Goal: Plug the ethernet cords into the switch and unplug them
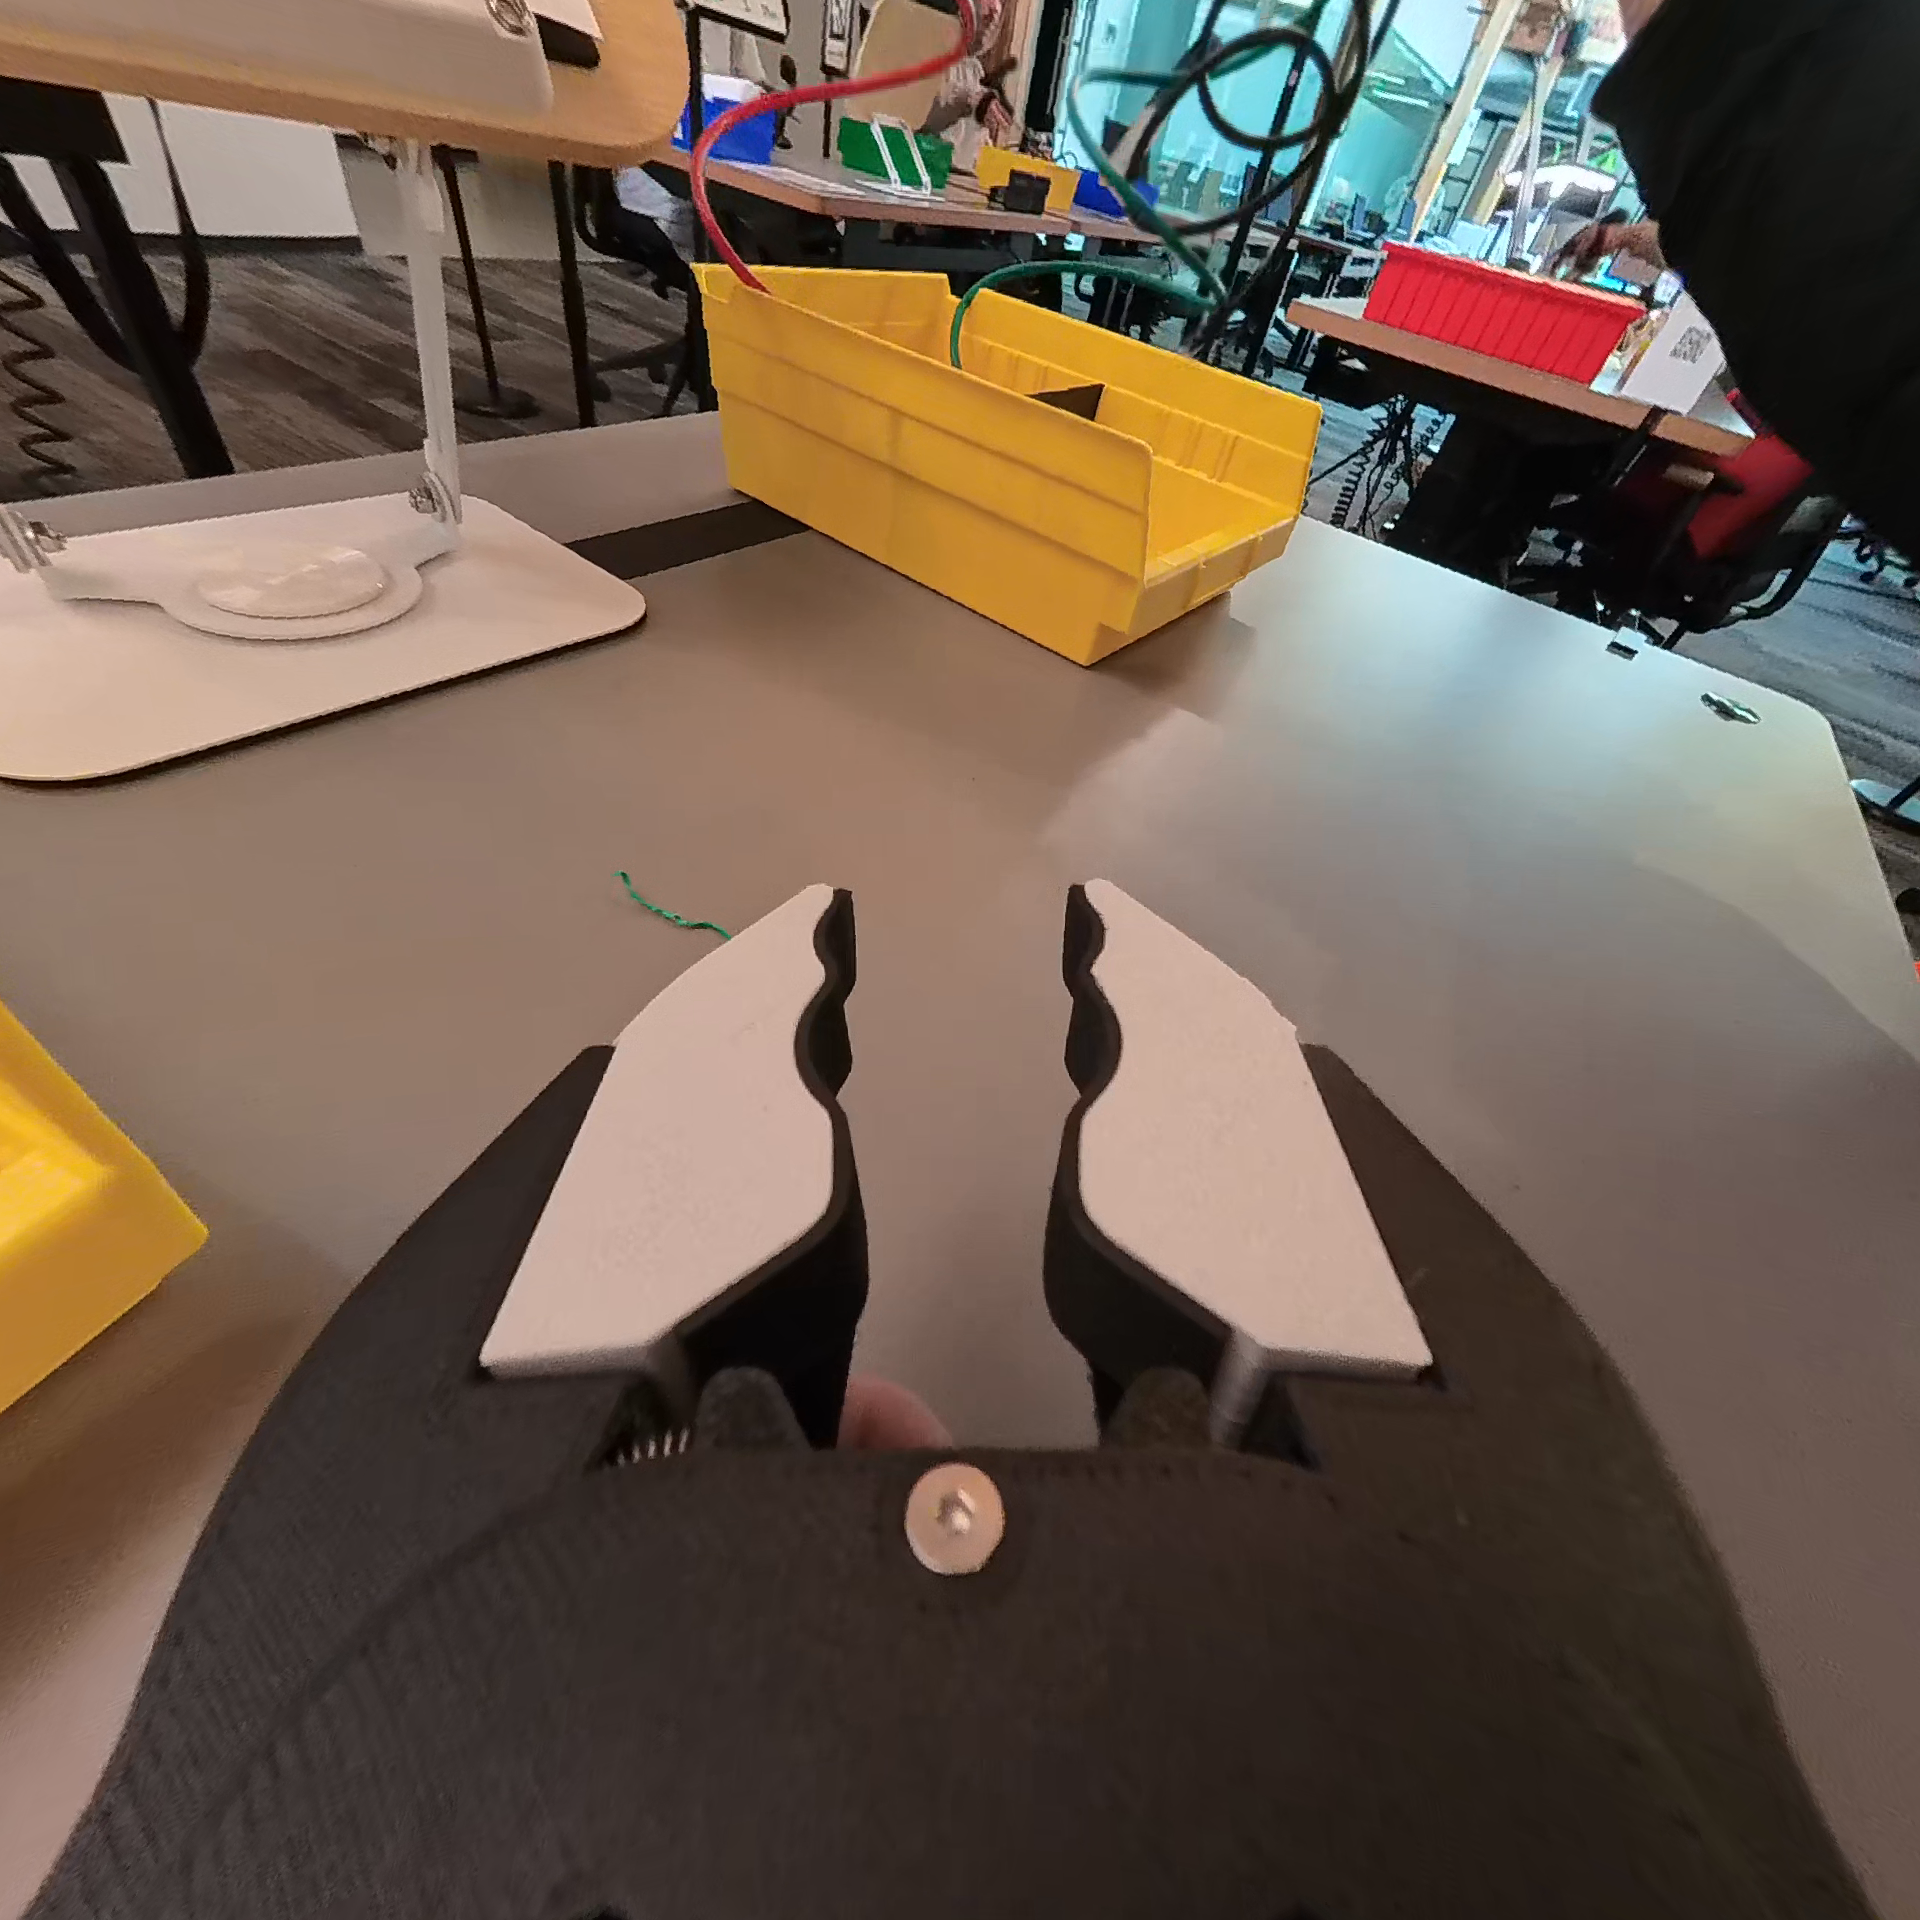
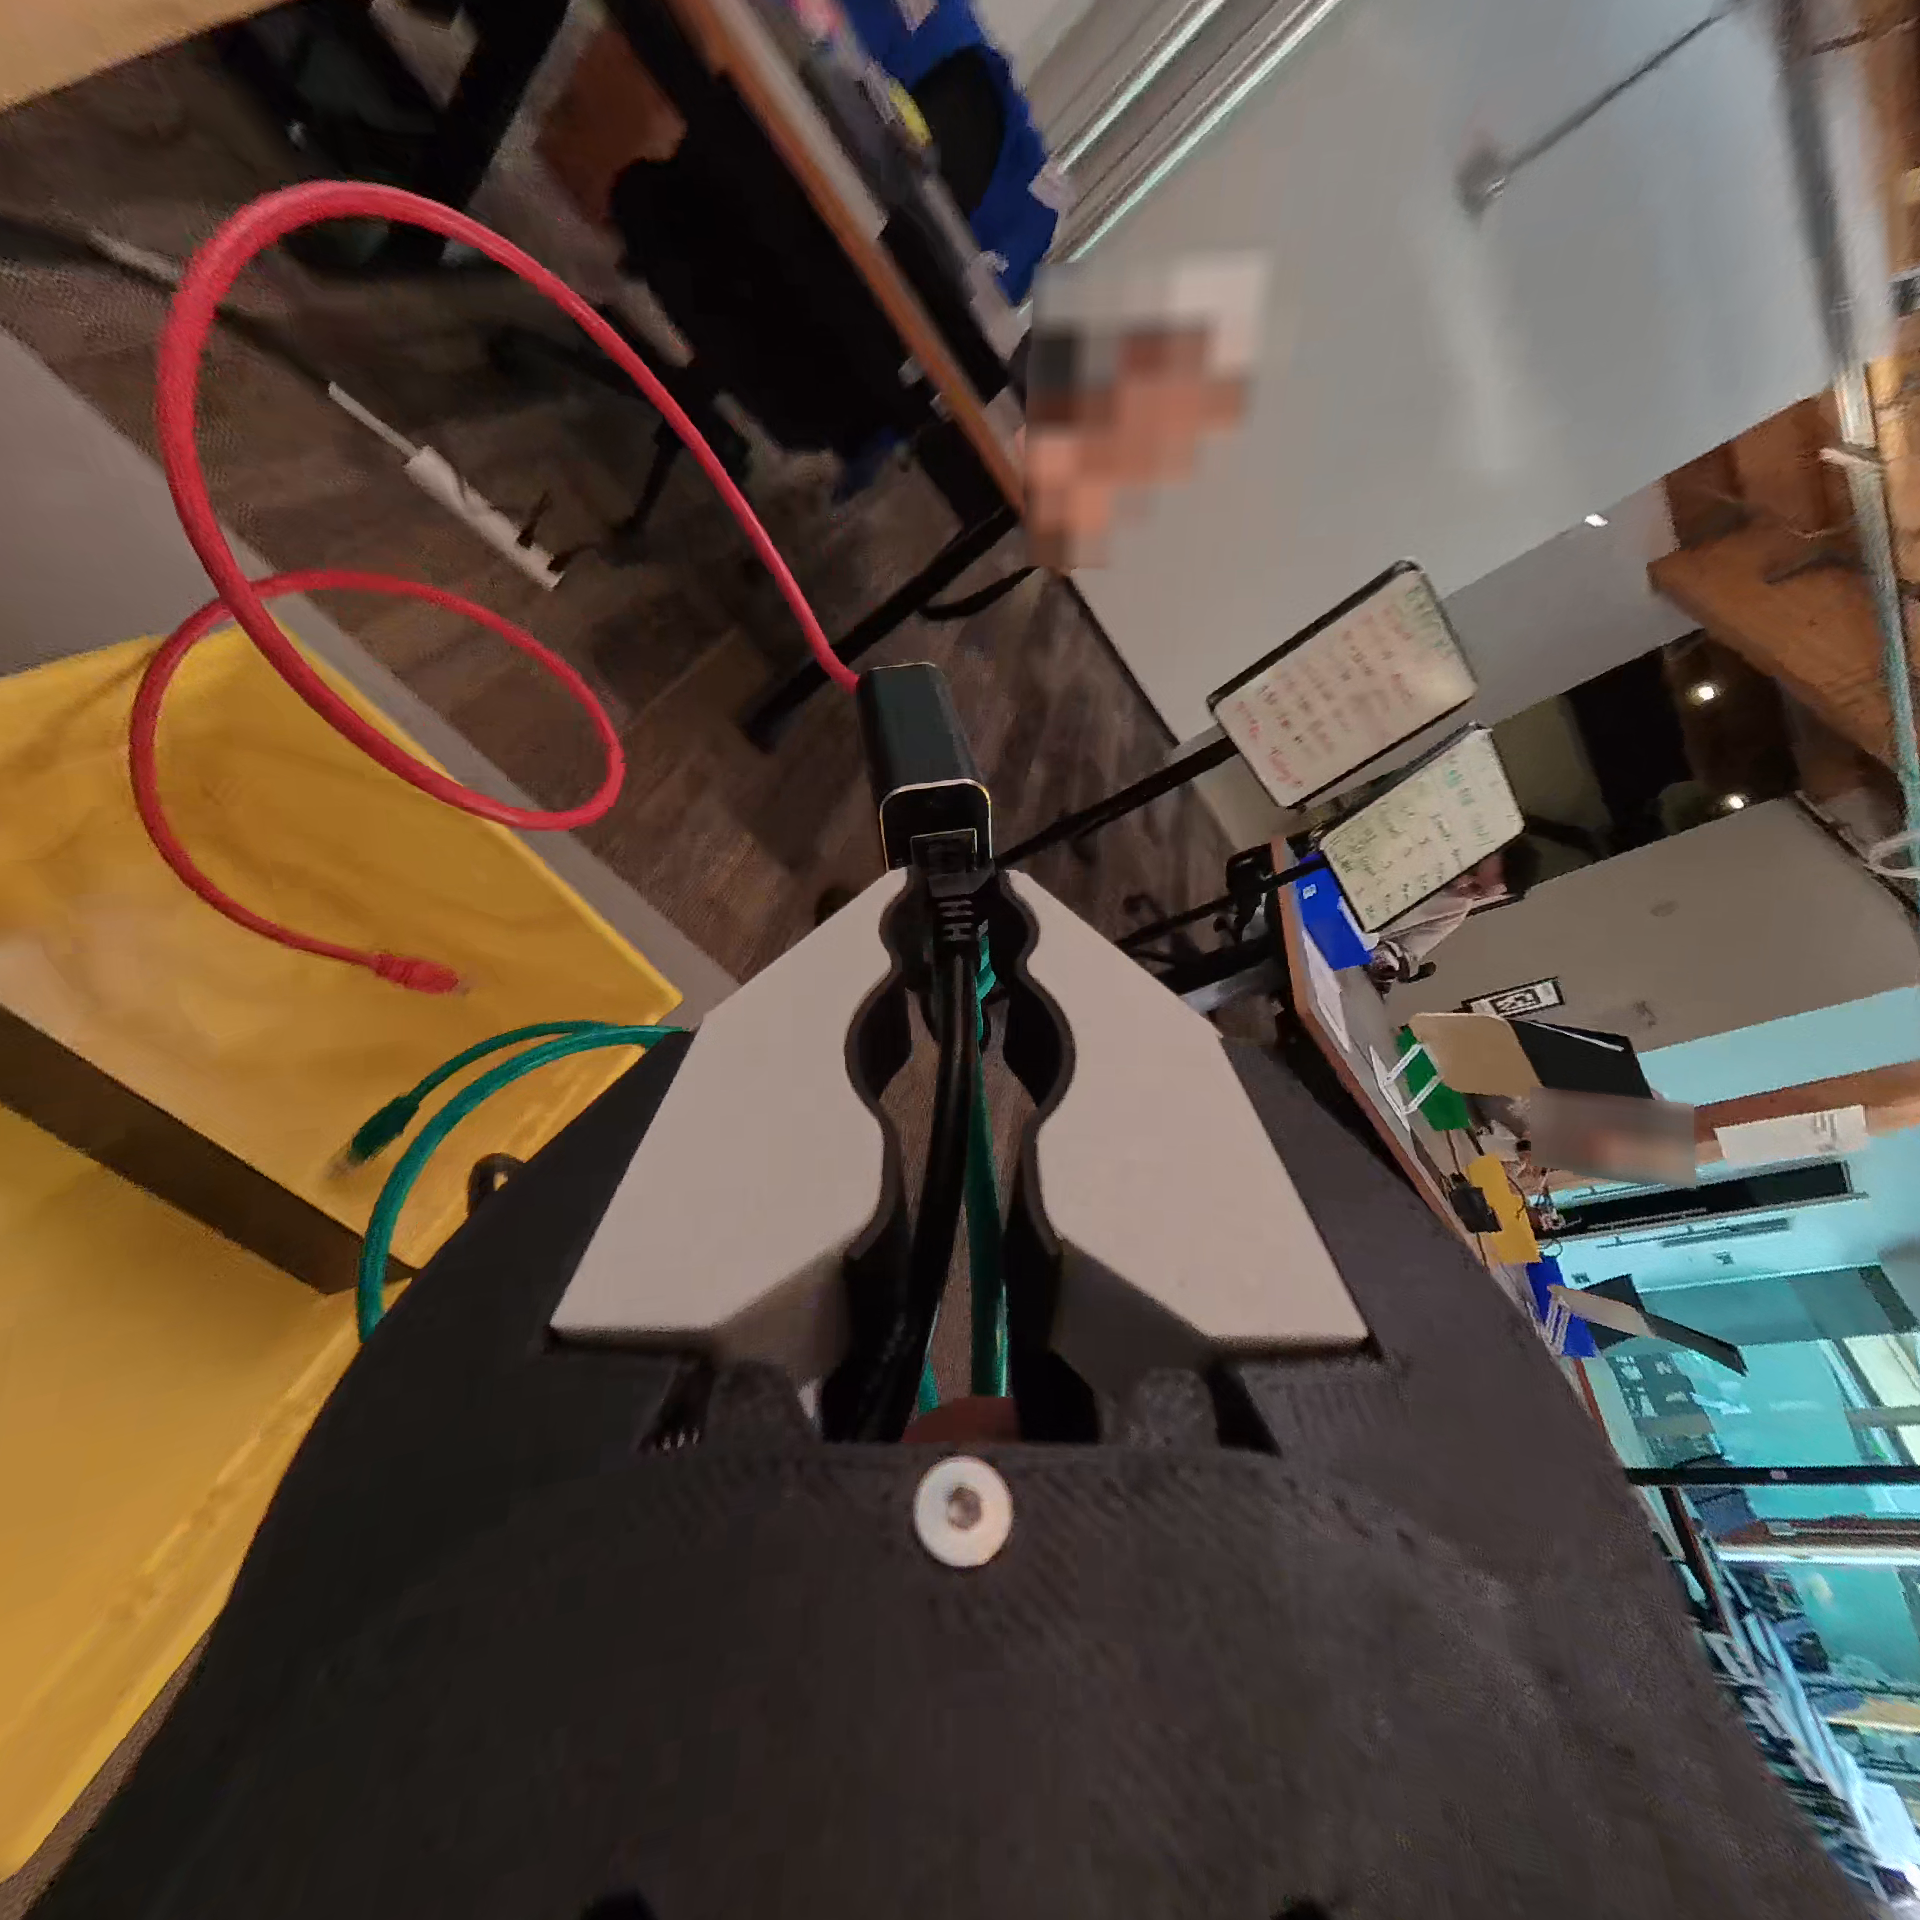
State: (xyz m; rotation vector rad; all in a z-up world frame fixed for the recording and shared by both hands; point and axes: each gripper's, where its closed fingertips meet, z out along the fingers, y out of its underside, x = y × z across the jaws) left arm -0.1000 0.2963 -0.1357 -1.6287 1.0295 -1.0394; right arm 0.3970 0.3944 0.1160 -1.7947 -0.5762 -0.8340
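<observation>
My left gripper (image 1: pixel 958 925) is open and empty, low over the grey table (image 1: pixel 1351 831). A yellow bin (image 1: pixel 987 468) stands beyond it; a red cord (image 1: pixel 717 166) and a green cord (image 1: pixel 1039 275) rise out of the bin. My right gripper (image 2: pixel 951 894) is shut on a black cable (image 2: pixel 940 1122) and a green cord (image 2: pixel 982 1195), tilted above the yellow bin (image 2: pixel 156 1403). The small black switch (image 2: pixel 920 748) sits just past its fingertips. The red cord (image 2: pixel 312 218) runs from the switch's far end in loops; its free plug (image 2: pixel 416 975) hangs over the bin. A green plug (image 2: pixel 379 1127) hangs free.
A white stand base (image 1: pixel 260 623) sits at the table's far left. A second yellow bin (image 1: pixel 62 1195) shows at the left edge. A small green wire scrap (image 1: pixel 665 914) lies near the left fingertip. The table's right edge (image 1: pixel 1818 790) is close. A person in black (image 1: pixel 1766 208) stands at upper right. One gripper's finger ends stand about 55 cm off the other's.
</observation>
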